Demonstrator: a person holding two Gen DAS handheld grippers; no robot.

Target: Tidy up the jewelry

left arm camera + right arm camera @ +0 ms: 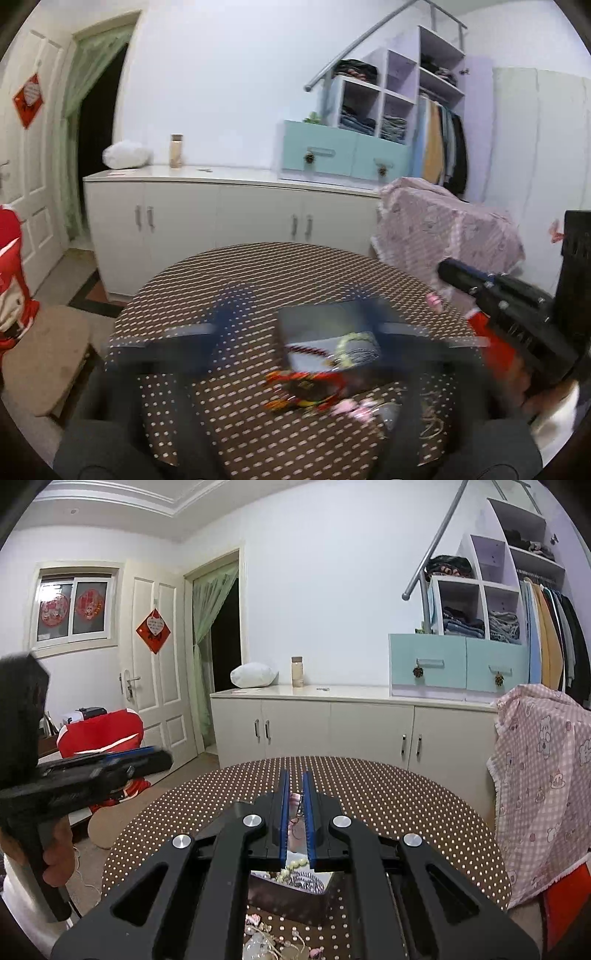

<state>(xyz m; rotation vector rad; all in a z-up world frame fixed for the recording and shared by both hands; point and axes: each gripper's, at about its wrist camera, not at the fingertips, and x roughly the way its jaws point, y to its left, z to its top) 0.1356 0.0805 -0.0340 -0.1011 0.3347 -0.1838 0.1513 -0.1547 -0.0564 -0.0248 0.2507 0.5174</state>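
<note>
Ahead of my right gripper [294, 794] the dotted table [406, 794] lies bare; beneath its fingers the box [280, 890] and loose jewelry [266, 938] crowd the near edge.

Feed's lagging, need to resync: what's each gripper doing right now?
Left gripper: open, blurred, nothing between the fingers; box lies below.
Right gripper: shut, nothing visibly held.

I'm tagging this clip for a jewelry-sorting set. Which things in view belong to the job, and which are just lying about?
Job: open jewelry box; beaded pieces inside it; loose jewelry in front of it; left gripper; right gripper.

Lying about: jar; white bag; pink cloth; red bag.
</note>
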